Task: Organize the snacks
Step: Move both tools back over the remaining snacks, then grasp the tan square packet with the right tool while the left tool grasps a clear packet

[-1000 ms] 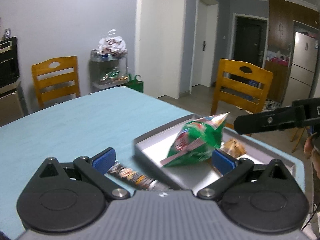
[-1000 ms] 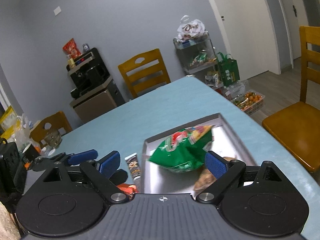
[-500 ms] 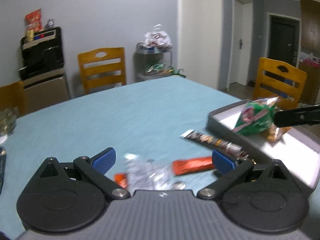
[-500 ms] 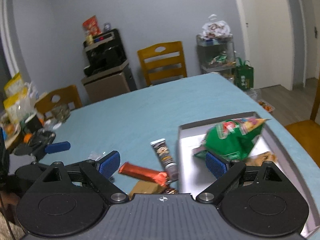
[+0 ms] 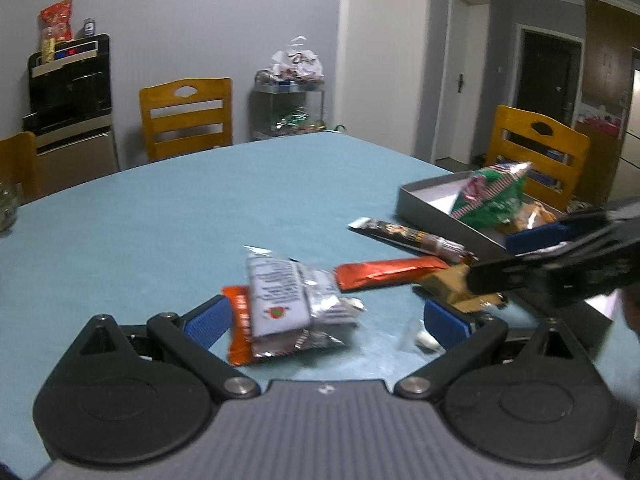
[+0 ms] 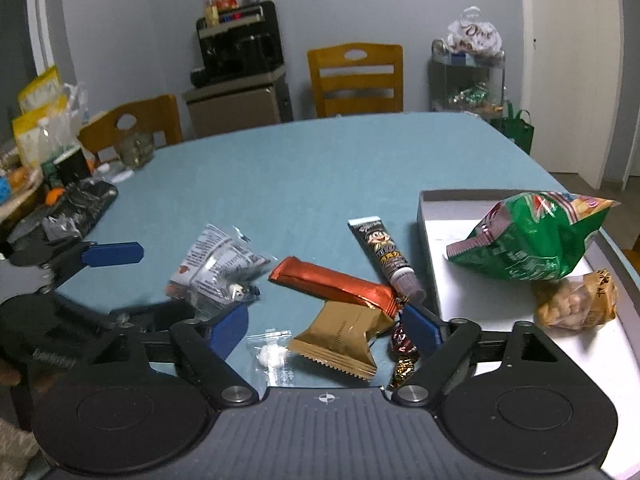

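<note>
A green chip bag (image 6: 528, 240) and a brown nut packet (image 6: 576, 300) lie in the grey tray (image 6: 428, 216) on the right of the blue table. Left of the tray lie loose snacks: a dark stick pack (image 6: 384, 256), a red-orange bar (image 6: 332, 284), a gold packet (image 6: 340, 336) and silver-white packets (image 5: 280, 296). My right gripper (image 6: 324, 328) is closing; the gold packet lies between its pads, which do not press it. My left gripper (image 5: 326, 322) stands open around the silver-white packets and an orange one (image 5: 240, 320); its blue finger (image 6: 112, 254) shows at left.
A small clear-wrapped white candy (image 6: 272, 354) and a dark foil candy (image 6: 404, 356) lie close to my right gripper. Cups, a glass (image 6: 136, 150) and a black bag (image 6: 80, 208) crowd the table's far left. Wooden chairs (image 6: 356, 80), a black appliance and a metal cart stand behind.
Both grippers have swung left, away from the tray, and now hang low over the loose snacks. The right jaws have narrowed. The green bag stays in the tray.
</note>
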A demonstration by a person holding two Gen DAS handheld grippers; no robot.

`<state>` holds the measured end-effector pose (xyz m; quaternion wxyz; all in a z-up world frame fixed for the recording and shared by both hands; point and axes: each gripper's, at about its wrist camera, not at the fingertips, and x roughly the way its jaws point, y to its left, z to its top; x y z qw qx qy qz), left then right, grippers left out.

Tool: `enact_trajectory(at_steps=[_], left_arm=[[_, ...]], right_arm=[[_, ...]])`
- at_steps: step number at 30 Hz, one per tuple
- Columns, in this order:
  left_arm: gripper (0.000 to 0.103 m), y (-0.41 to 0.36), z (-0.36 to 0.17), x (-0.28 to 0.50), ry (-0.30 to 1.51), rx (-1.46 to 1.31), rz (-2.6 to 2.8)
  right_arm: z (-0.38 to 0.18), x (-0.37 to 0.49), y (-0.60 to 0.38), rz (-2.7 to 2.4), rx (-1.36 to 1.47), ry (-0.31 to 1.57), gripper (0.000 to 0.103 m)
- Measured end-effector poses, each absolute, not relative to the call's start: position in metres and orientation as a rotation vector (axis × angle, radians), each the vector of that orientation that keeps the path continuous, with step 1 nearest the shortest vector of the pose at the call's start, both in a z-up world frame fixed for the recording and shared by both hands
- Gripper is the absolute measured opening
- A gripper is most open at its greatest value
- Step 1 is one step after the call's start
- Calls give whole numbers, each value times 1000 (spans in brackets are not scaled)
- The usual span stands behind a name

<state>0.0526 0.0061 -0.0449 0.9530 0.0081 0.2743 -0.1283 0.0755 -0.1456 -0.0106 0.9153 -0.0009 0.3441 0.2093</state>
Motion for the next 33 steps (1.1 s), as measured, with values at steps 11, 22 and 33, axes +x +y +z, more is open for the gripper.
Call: enact_trajectory(at_steps=[11, 22, 33], left_arm=[[103, -12, -58, 48, 588, -18, -357], [103, -36, -68, 46, 611, -46, -502], [101, -56, -74, 57, 668, -82, -452]], right_arm=[[-29, 91, -132, 358, -12, 770, 64], [-44, 100, -127, 314, -64, 788, 42], [-26, 90, -155, 386, 46, 734, 39]])
